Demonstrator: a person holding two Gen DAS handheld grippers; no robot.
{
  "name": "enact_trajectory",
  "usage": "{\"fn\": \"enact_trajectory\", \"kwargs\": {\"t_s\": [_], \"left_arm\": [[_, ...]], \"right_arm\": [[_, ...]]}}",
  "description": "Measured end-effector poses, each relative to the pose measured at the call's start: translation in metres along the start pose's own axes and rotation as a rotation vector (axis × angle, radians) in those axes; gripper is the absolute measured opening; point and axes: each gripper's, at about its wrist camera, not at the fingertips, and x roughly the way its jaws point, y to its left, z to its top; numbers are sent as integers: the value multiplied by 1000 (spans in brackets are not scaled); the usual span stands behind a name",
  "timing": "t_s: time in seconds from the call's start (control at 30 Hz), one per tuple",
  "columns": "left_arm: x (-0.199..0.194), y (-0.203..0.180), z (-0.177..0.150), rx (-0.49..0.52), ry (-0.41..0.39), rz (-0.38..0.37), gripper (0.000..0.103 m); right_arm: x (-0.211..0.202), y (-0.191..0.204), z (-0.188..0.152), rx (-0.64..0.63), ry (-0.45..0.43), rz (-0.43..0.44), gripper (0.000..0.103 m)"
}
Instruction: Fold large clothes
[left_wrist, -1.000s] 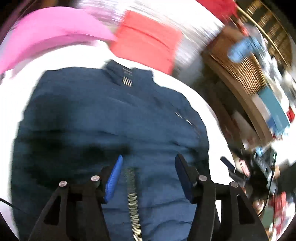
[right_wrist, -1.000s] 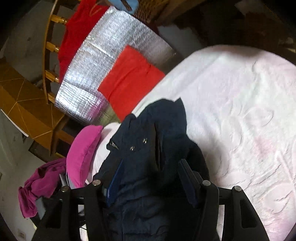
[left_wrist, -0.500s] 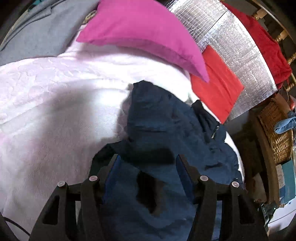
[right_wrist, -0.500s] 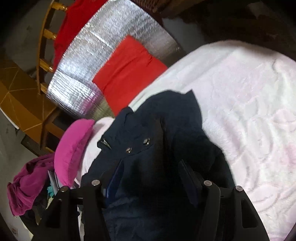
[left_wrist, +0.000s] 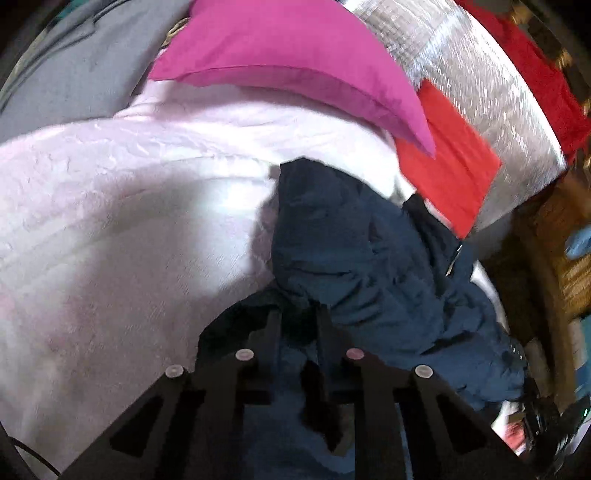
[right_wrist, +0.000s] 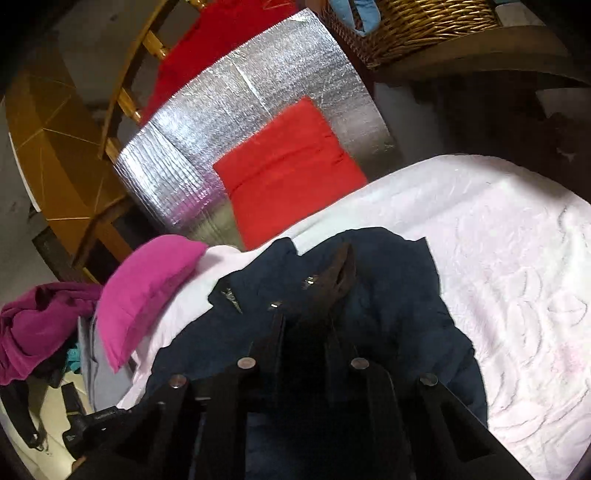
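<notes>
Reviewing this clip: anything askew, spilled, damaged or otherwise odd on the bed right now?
Nothing damaged or spilled. The navy jacket lies bunched and half-folded on the white bedspread, as expected mid-fold; the left gripper and right gripper have just closed, pinching its fabric.

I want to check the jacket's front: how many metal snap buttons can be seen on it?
2, on the navy jacket: one snap near the collar opening, one snap lower-left of it. Folds may hide others.

A bed (right_wrist: 517, 258) with a pale pink textured cover carries a rumpled navy jacket (right_wrist: 388, 314) at six o'clock and a magenta pillow (right_wrist: 147, 288) at nine.
</notes>
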Motion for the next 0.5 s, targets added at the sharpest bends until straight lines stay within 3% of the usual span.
{"fn": "enact_trajectory", "kwargs": {"t_s": [0.07,0.13,0.23,0.27,0.3,0.33,0.37,0.43,0.5], "left_arm": [[1,-7,-1,33,3,33,17],[-1,-8,-1,32,23,33,17],[-12,-7,1,7,36,22,20],[-17,-7,1,9,36,21,27],[-24,-7,0,12,29,23,32],[-33,-8,-2,17,12,30,45],[-38,-9,-4,22,0,34,55],[-52,-11,-9,37,-22,35,61],[-62,-12,-14,45,-29,26,63]], "right_arm": [[24,-17,-10,17,84,-106,18],[41,-33,-17,78,182,-117,19],[30,-36,-10,119,170,-75,21],[23,-35,-6,110,156,-63,24],[15,-34,-2,96,143,-55,39],[9,-35,0,92,137,-55,72],[2,-39,3,95,124,-63,85],[-12,-47,5,101,71,-70,88],[-21,-60,7,105,80,-80,88]]}}
